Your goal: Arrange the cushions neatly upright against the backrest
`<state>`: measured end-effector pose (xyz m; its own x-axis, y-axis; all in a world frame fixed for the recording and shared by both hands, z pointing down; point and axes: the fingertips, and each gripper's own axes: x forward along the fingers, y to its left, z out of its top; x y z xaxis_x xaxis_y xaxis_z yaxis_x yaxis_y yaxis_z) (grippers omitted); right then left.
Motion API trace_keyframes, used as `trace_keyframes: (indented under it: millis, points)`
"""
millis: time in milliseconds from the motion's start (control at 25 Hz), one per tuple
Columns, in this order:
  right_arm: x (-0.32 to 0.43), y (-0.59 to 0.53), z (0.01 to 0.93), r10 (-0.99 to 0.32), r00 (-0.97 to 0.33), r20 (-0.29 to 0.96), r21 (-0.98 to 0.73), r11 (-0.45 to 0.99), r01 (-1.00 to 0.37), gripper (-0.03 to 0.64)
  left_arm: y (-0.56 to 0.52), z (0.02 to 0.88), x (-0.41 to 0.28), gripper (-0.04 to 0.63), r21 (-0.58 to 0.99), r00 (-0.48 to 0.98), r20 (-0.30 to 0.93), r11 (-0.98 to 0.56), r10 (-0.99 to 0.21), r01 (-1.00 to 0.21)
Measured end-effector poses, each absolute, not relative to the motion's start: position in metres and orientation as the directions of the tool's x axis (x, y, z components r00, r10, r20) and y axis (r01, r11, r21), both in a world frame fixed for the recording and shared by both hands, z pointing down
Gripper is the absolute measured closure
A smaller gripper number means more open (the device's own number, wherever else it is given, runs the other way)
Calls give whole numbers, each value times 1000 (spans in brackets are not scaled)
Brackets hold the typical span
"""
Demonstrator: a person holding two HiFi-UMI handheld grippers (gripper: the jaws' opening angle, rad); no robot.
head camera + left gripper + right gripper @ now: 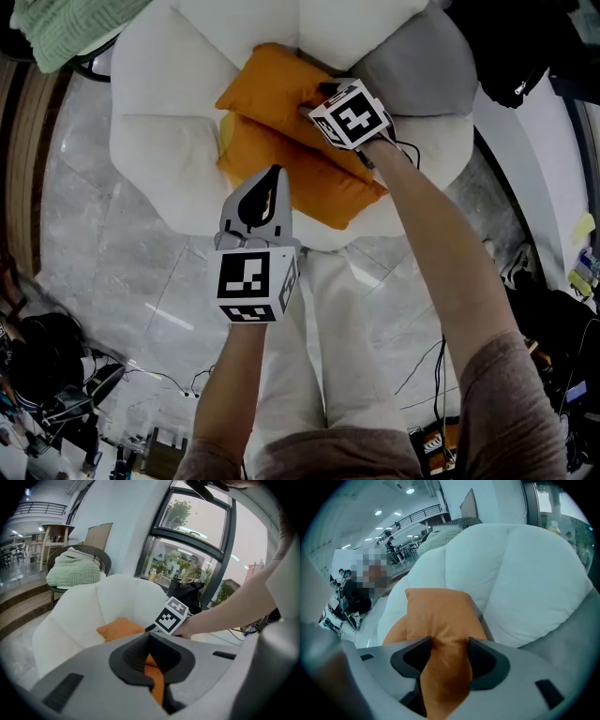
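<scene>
Step in hand, as I read it: stand-up not started, both cushions lie flat on the seat.

Your left gripper (272,176) comes in from 6 o'clock. Its jaws are together, pinched on a fold of the lower cushion (309,192), a square orange fabric pillow flat at seat centre. A strip of orange runs between the pads in the left gripper view.

The upper cushion (272,84), same orange fabric and same shape, lies across the lower cushion's 12 o'clock end, slanted. It touches the base of the backrest (244,21) but is not propped on it.

Your right gripper (326,94) sits at the upper cushion's 3 o'clock corner. Its jaws are spread wide and the corner fills the gap between them. The fabric brushes the pads and does not look squeezed, so I call it no grip.

Next move, my judgement:
- Close the right jaws on that corner.
- Lift and tip the upper cushion toward 12 o'clock until it leans on the backrest.
- Drag the lower cushion clear with the left gripper and stand it beside the other one.
- Soft filling will sag, so grip near an edge.

Containers:
- At 10 o'clock, well apart: a dark wicker chair (104,559) holds a folded pale green knitted blanket (74,571).
- At 12 o'clock: the white puffy petal-shaped armchair (159,141) holds only the two orange cushions, stacked and touching.
</scene>
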<state>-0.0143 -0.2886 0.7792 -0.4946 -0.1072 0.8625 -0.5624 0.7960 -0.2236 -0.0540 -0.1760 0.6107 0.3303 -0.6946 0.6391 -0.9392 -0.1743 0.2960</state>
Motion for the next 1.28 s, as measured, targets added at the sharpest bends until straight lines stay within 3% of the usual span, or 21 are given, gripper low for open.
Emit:
trace_keyframes:
  millis: [40,160,200,640,1040,1280]
  points:
    - [-14,-288,779,-108,-492,864,-221,797,-562,369,-176,611,-53,591,297,331,639,-174,-694,-939]
    - [-12,-283,775,-113,-469,876,-200,800,-566,565,-174,612,-49,591,298,337,639,-182,-691,-937]
    - [-11,-281,774,-121,-462,879,-188,802,-567,582,-173,611,-48,591,298,340,639,-185,-690,-936]
    - [-10,-274,739,-238,-540,807,-178,774,-608,584,-169,603,-43,591,296,355,634,-208,-687,-932]
    - [12,-298,669,-503,-589,632,-284,557,-780,584,-168,595,-32,591,309,386,632,-238,-672,-921]
    - [14,-322,618,-626,-570,532,-249,528,-812,584,-170,592,-30,591,310,391,635,-243,-666,-919]
